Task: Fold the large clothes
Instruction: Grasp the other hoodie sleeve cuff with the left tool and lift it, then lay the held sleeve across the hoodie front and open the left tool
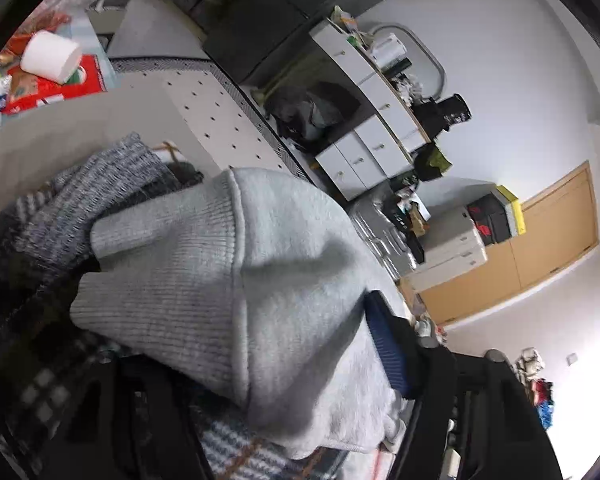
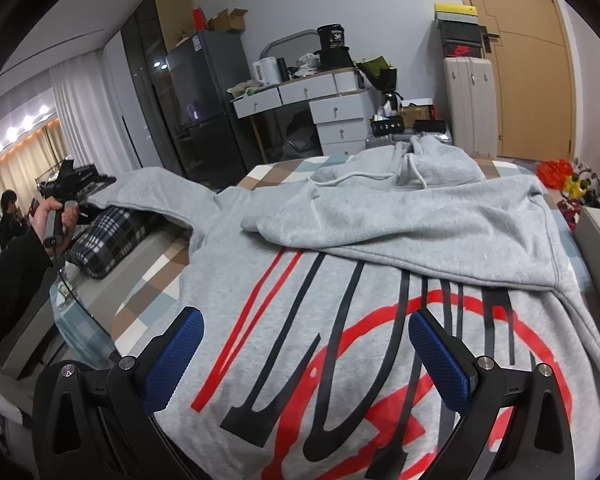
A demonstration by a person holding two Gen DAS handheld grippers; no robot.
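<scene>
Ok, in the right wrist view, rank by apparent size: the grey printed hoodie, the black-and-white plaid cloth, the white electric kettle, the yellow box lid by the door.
1. Grey printed hoodie, by far.
2. Black-and-white plaid cloth.
3. and 4. White electric kettle and yellow box lid: look alike, both far off, so unranked.

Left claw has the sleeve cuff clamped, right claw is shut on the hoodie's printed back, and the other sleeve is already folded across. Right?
Not quite: the right claw is open, its blue pads apart above the print, gripping nothing, as the right wrist view shows. The left claw does clamp the sleeve cuff, and the other sleeve lies folded across the hoodie.
</scene>
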